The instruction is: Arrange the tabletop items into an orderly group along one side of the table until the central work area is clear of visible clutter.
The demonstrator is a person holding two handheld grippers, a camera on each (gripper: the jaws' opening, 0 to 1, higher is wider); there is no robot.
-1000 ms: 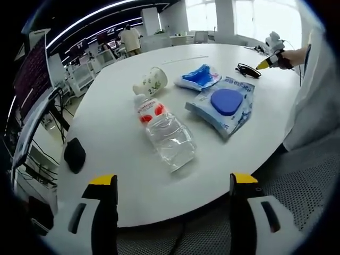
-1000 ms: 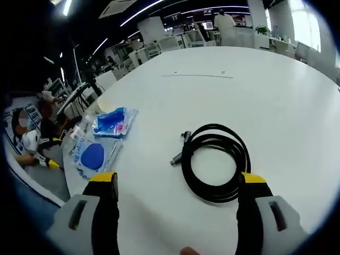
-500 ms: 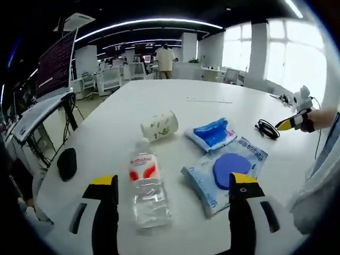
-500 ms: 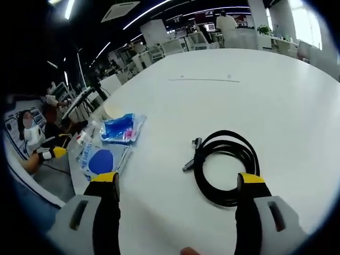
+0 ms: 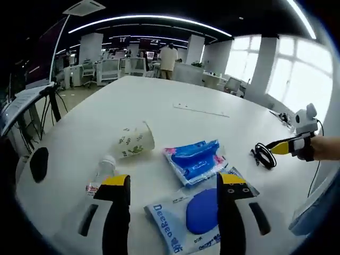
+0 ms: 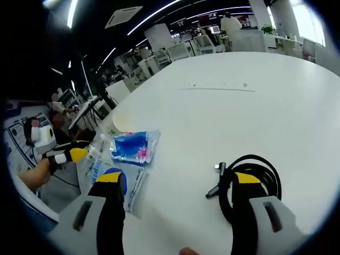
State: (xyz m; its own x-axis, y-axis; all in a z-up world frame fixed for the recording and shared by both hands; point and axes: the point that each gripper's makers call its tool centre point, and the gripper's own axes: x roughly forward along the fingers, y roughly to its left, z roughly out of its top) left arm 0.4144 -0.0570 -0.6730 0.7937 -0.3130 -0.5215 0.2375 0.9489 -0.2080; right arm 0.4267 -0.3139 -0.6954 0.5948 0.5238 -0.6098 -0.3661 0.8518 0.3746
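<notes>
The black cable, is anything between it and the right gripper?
Nothing visible is in the way. The black cable lies coiled on the white table, partly behind one jaw of the open right gripper. The blue packets lie well off to the side.

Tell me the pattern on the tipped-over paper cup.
The cream paper cup carries small green leaf sprigs, clearest in the left gripper view.

Large white round bench. On it, near the close edge in the left gripper view: paper cup lying on its side, clear water bottle lying just beside it, blue packet next to the cup, pale wipes pack with blue lid closest to the edge. Black mouse at the left edge. Coiled black cable well apart, toward the right edge.
</notes>
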